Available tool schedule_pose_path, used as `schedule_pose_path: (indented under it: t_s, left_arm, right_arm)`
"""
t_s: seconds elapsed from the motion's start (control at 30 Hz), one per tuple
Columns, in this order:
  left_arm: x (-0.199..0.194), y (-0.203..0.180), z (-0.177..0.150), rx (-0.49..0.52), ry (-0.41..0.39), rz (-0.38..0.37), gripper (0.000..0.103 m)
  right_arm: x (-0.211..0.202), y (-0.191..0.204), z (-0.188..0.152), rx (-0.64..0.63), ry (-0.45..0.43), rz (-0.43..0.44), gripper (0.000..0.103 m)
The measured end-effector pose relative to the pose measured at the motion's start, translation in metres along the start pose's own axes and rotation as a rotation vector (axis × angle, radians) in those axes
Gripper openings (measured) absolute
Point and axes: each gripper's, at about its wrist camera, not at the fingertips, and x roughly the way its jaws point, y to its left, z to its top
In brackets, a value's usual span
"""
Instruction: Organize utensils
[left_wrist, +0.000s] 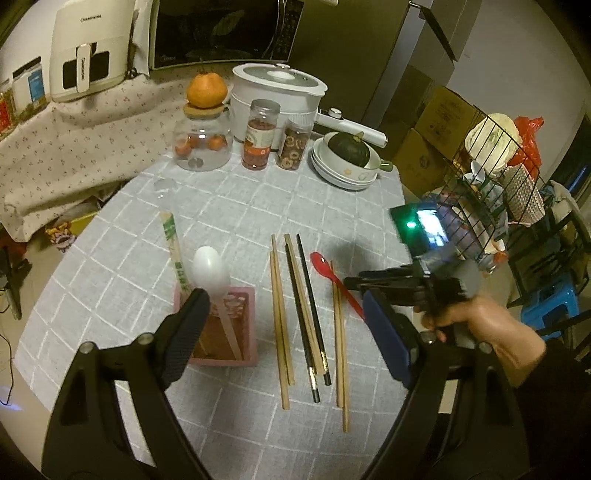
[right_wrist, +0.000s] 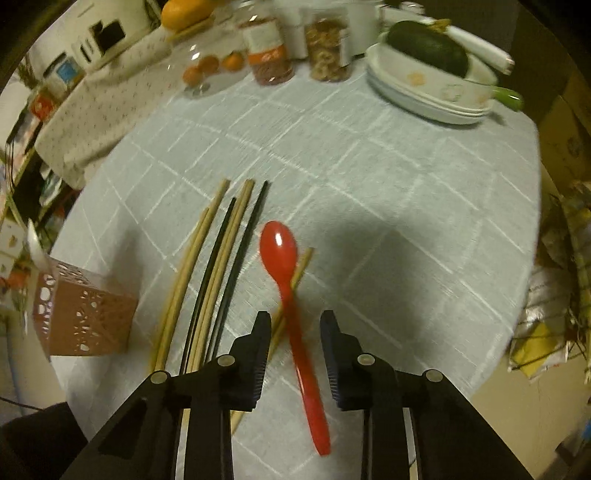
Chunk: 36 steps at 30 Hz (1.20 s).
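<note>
A pink perforated utensil holder (left_wrist: 243, 328) (right_wrist: 85, 314) stands on the grey checked tablecloth and holds a white spoon (left_wrist: 208, 271) and wrapped chopsticks (left_wrist: 173, 243). Several wooden and black chopsticks (left_wrist: 299, 314) (right_wrist: 218, 266) lie side by side to its right. A red spoon (left_wrist: 334, 280) (right_wrist: 291, 314) lies across a wooden pair. My left gripper (left_wrist: 288, 325) is open and empty above the holder and chopsticks. My right gripper (right_wrist: 295, 325) (left_wrist: 360, 288) is open, its fingers on either side of the red spoon's handle.
At the table's far side stand a glass jar (left_wrist: 203, 144) topped with an orange, two food jars (left_wrist: 258, 136), a white pot (left_wrist: 277, 96) and stacked bowls (left_wrist: 343, 166) (right_wrist: 424, 92) with a dark squash. A wire rack (left_wrist: 495, 173) is off the right edge.
</note>
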Motion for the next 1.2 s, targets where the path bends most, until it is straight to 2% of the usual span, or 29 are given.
schedule_pose_path:
  t_s: [0.1,0.27,0.4,0.63,0.7,0.83,0.9,1.0,1.2]
  left_arm:
    - [0.002,0.000,0.000,-0.001,0.018,-0.021,0.074]
    - [0.005,-0.009,-0.002,0.028,0.036,-0.029,0.065]
    - [0.014,-0.021,-0.006,0.052,0.085,-0.044,0.048]
    - [0.042,-0.065,-0.009,0.153,0.161,-0.005,0.042]
    - [0.059,-0.083,-0.010,0.175,0.200,0.003,0.041]
    - [0.101,-0.109,-0.014,0.228,0.270,0.060,0.026]
    - [0.125,-0.112,-0.017,0.229,0.317,0.079,0.016]
    - [0.162,-0.103,-0.018,0.183,0.387,0.100,0.013]
    - [0.205,-0.084,-0.021,0.098,0.487,0.093,0.010]
  right_arm:
    - [0.011,0.002,0.004,0.006,0.016,0.002,0.026]
    - [0.023,0.003,0.003,-0.005,0.026,0.001,0.010]
    - [0.014,-0.002,-0.004,0.007,0.004,0.018,0.008]
    - [-0.022,-0.025,-0.027,0.053,-0.025,0.043,0.008]
    - [-0.027,-0.033,-0.035,0.073,-0.014,0.044,0.008]
    - [-0.031,-0.049,-0.045,0.107,0.000,0.054,0.008]
    - [-0.033,-0.055,-0.050,0.115,0.001,0.064,0.008]
    - [-0.034,-0.060,-0.050,0.123,-0.001,0.080,0.008]
    - [-0.037,-0.059,-0.048,0.110,-0.013,0.103,0.008]
